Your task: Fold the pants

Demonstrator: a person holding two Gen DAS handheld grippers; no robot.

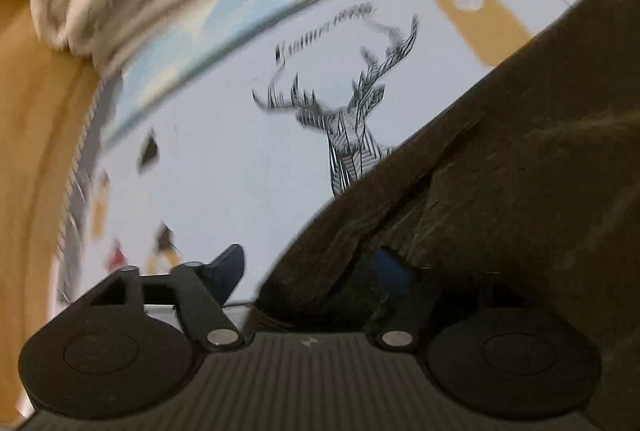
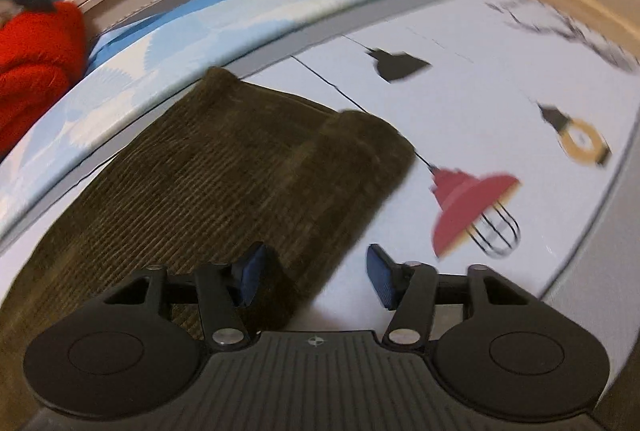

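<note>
Printed bed sheet (image 2: pixel 460 79) carries pants (image 2: pixel 224 167) seemingly folded once; more folds left. My left hand-held gripper (image 1: pixel 308 267) and right hand-held gripper (image 2: pixel 316 277) gape, holding nothing.

Bare printed sheet (image 2: pixel 500 79) right of pants (image 2: pixel 224 175)

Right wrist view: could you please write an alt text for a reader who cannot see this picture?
The right gripper hangs with open jaws over the long edge of brown corduroy pants, which lie folded on a pale printed sheet; one blue pad is over the fabric, the other over the sheet. A red garment lies at far left.
</note>
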